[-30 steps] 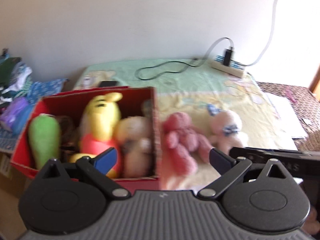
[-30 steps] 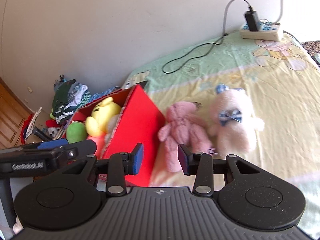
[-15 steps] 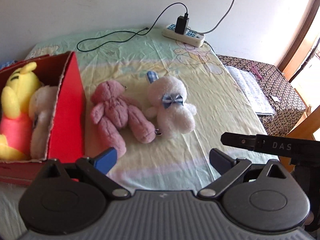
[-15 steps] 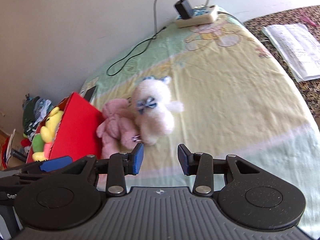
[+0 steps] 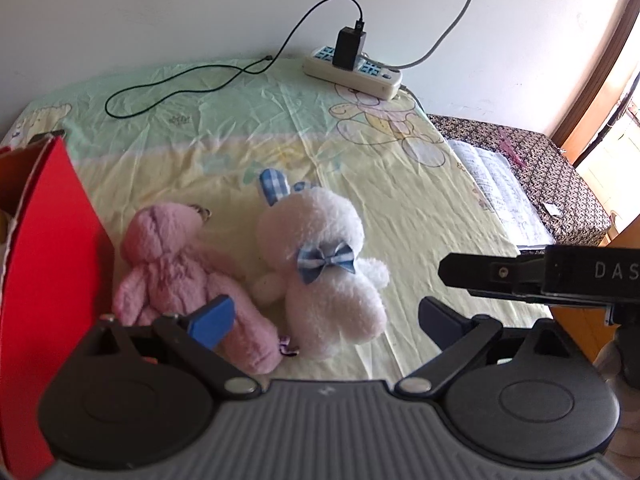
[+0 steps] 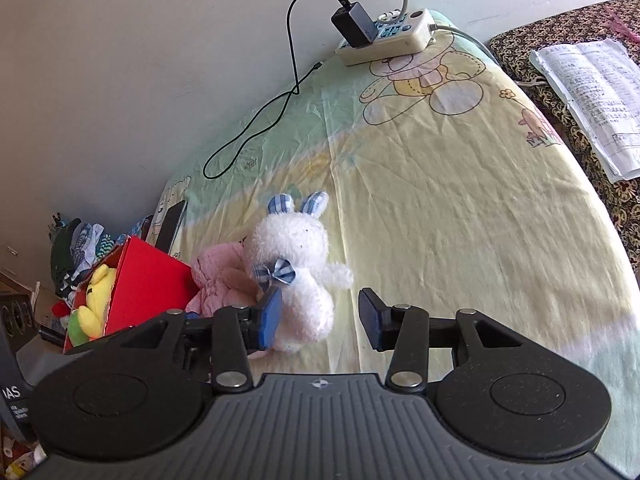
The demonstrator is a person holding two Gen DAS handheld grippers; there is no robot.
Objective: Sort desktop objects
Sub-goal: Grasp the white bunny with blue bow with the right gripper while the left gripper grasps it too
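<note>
A white plush rabbit (image 5: pixel 320 256) with a blue checked bow lies on the bedsheet beside a pink plush bear (image 5: pixel 172 256), which lies against a red box (image 5: pixel 44 248). My left gripper (image 5: pixel 324 320) is open above both toys, holding nothing. In the right wrist view the white plush rabbit (image 6: pixel 296 276) and the pink plush bear (image 6: pixel 218 276) lie just ahead of my right gripper (image 6: pixel 320 316), whose jaws are opening, with nothing pressed between them. The red box (image 6: pixel 148 284) holds a yellow plush (image 6: pixel 96 292) and other soft toys.
A white power strip (image 5: pixel 352 72) with a black charger and its cable (image 5: pixel 180 88) lies at the far edge by the wall. Papers (image 6: pixel 592 92) rest on a patterned surface to the right. A dark tablet (image 6: pixel 170 226) lies behind the box. Clothes are piled left of the bed.
Both grippers have swung right, away from the red box, and come down closer to the two plush toys. The right gripper's jaws stand wider than before.
</note>
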